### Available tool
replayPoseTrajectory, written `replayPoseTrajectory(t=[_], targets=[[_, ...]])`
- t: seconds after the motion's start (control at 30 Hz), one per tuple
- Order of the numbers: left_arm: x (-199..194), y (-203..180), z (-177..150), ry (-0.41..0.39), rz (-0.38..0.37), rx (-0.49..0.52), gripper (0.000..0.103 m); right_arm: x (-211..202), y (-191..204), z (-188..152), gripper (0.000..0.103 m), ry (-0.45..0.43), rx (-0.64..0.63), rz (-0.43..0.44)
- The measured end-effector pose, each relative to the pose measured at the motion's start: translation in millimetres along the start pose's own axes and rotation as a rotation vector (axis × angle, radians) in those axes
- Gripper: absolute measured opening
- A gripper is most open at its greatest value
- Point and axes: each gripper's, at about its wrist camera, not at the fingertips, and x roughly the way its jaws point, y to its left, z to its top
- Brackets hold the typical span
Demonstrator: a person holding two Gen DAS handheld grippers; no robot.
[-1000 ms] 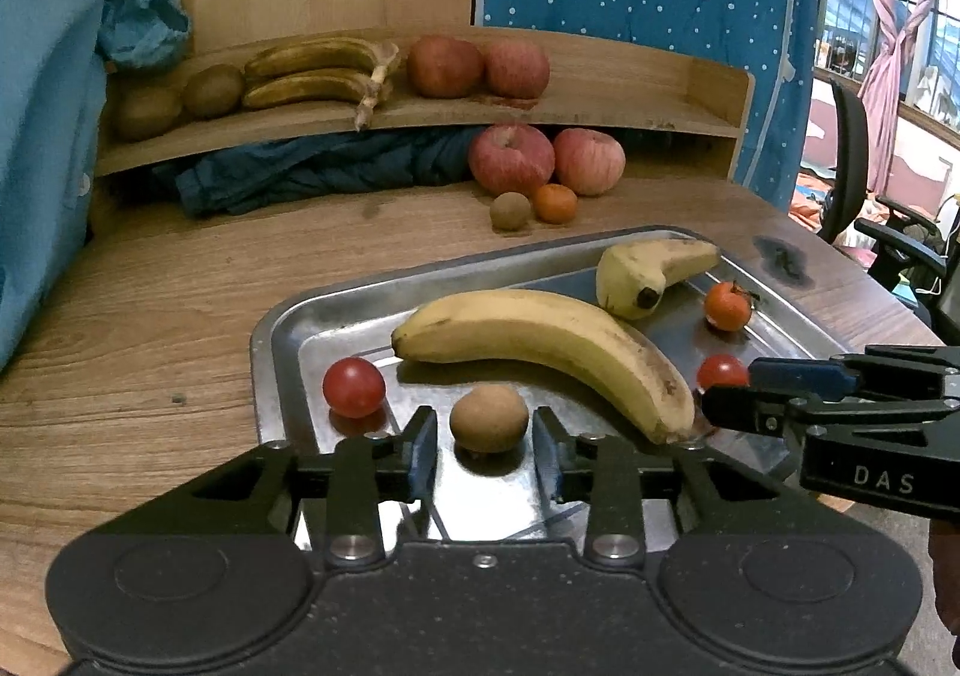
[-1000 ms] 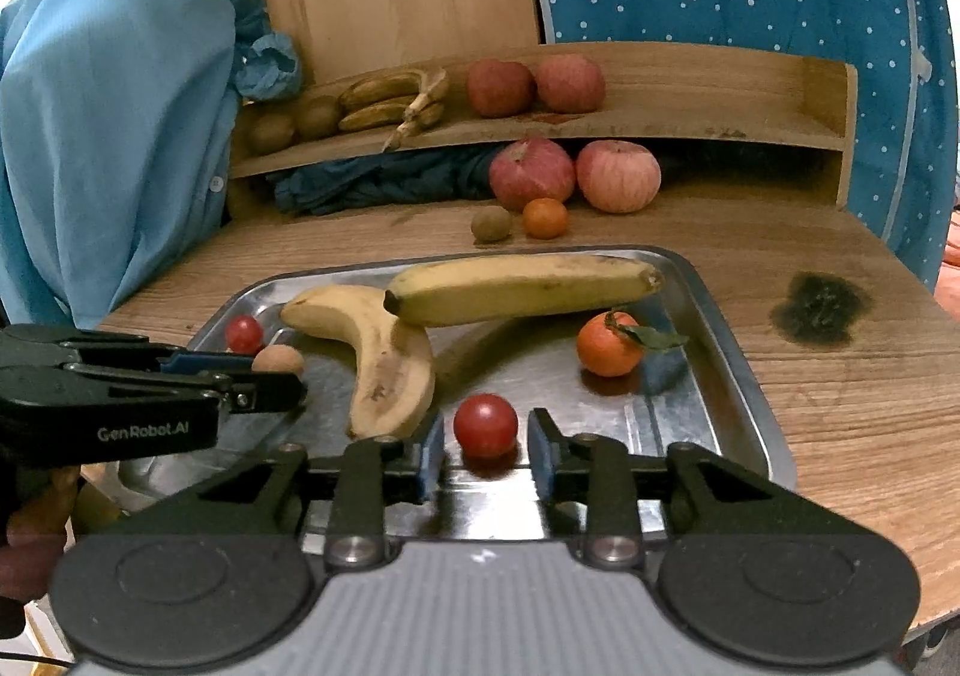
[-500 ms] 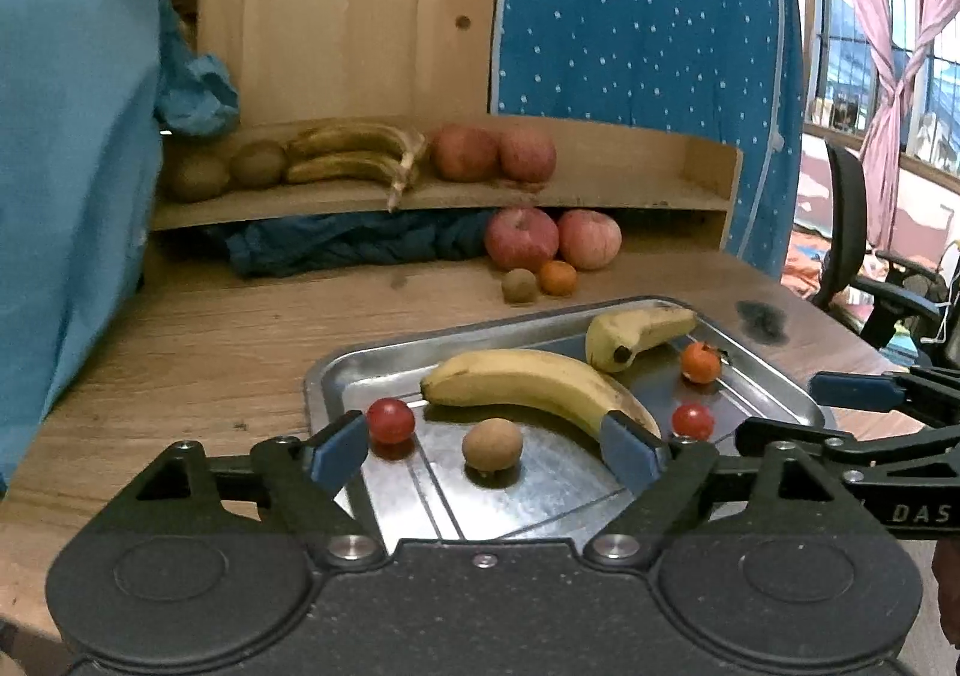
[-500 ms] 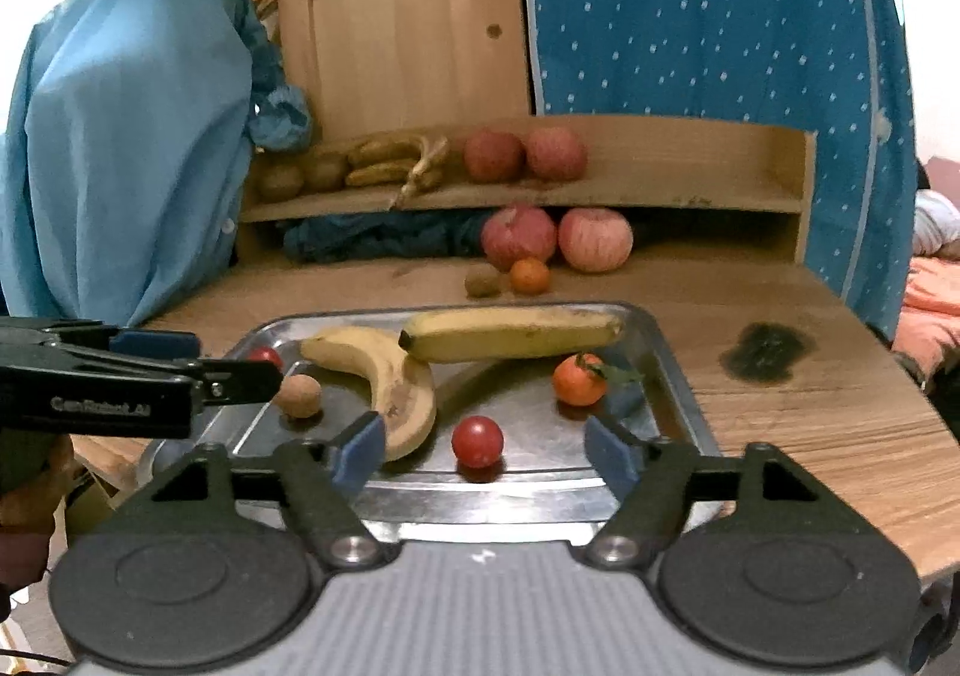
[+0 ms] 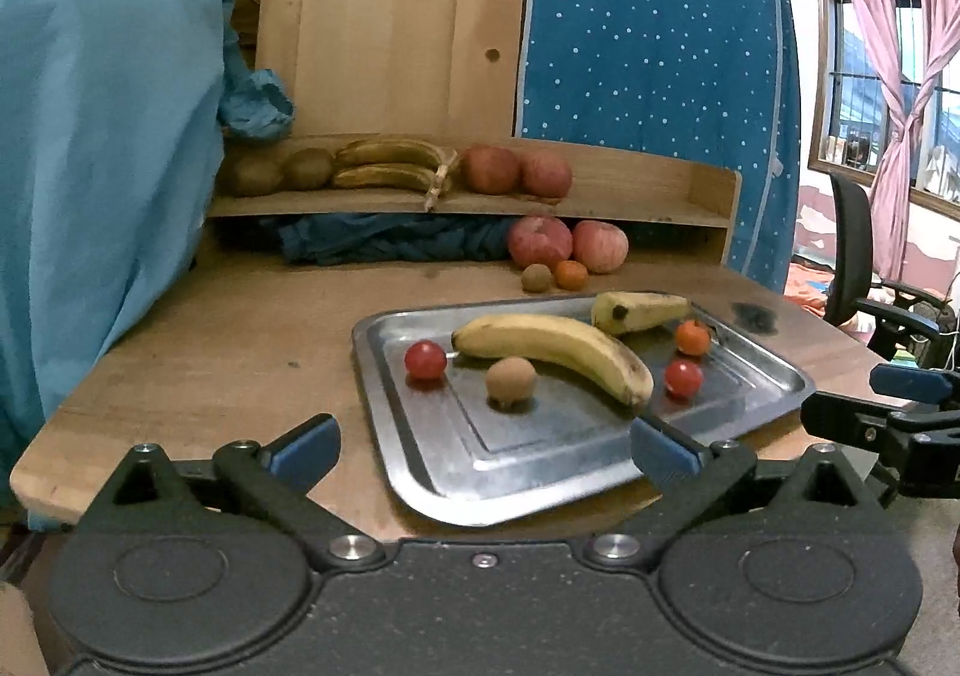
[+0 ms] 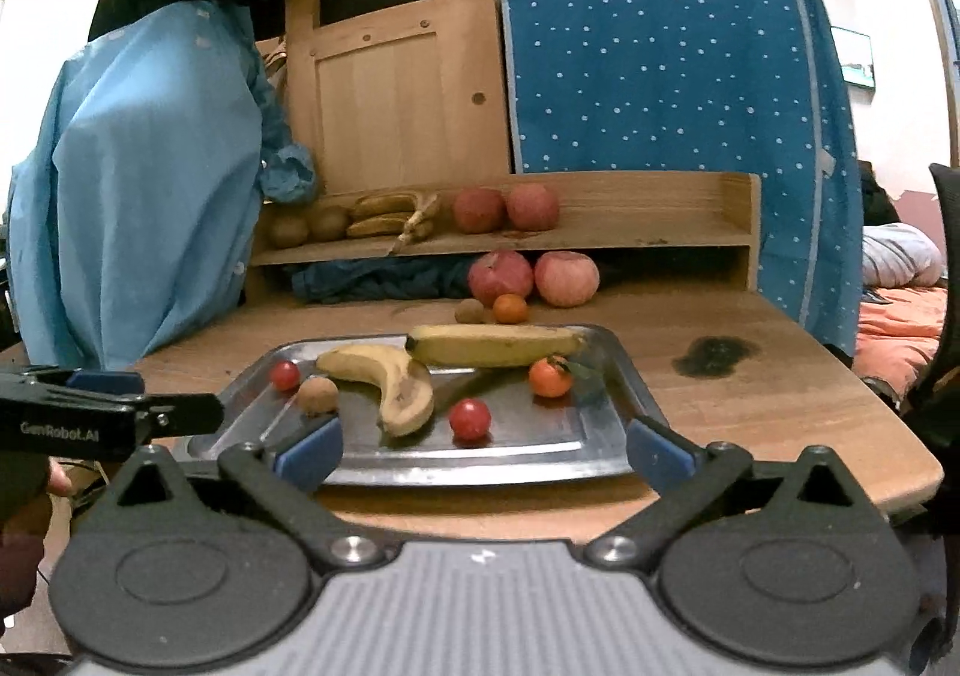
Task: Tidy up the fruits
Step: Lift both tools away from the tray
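- Ahead of the left gripper (image 5: 483, 445), its jaws just spread wide with nothing between them, the metal tray (image 5: 420, 466) had bare floor at its near end.
- Farther ahead, a kiwi (image 5: 510, 381) and a long banana (image 5: 555, 343) barred the way.
- Bare wooden tabletop (image 5: 240, 340) lay to its left.

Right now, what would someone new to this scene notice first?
Probably the shiny metal tray at the near edge of the wooden table, holding two yellow bananas, two red tomatoes, a small orange and a brown kiwi. Behind it, more fruit lines a wooden shelf.
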Motion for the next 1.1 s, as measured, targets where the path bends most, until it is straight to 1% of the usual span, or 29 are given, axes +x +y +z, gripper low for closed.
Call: replayPoseTrajectory(t=[0.13,0.4,0.63,1.1], targets=[[-7,-3,-10,0.001,-0.005,-0.007,0.102,-5,-2,-10,0.103,0.008,0.007,-0.006],[-13,-9,-27,0.014,-0.014,0.014,0.102,-8,-2,-29,0.103,0.034,0.009,-0.038],[-12,-10,-27,0.027,-0.006,0.016,0.102,-7,-3,-34,0.103,0.045,0.013,-0.039],[-3,-8,-20,0.049,0.015,0.008,0.102,8,-1,-28,0.103,0.073,0.007,-0.022]])
